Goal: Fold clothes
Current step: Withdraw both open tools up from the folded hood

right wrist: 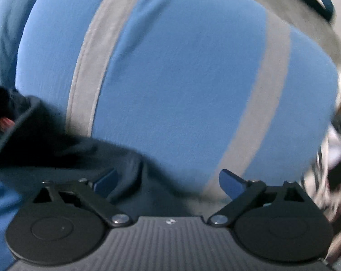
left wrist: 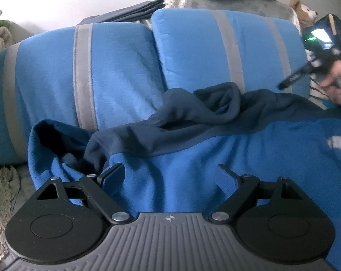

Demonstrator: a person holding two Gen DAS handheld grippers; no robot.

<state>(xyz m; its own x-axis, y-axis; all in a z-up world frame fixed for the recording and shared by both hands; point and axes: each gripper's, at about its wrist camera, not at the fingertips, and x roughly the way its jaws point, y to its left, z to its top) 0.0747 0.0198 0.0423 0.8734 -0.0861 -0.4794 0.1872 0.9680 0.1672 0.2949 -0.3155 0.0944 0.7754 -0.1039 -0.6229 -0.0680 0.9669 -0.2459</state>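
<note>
The crumpled dark navy cotton garment (left wrist: 181, 122) is lying against the blue grey-striped sofa cushion (left wrist: 215, 49), both grippers (left wrist: 170, 176) (right wrist: 168, 180) hovering before it, jaws open and empty, seemingly readying a grasp.

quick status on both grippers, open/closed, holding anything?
Left gripper: open, nothing gripped, over the bright blue fleece garment.
Right gripper: open, empty, above the dark navy garment.
</note>
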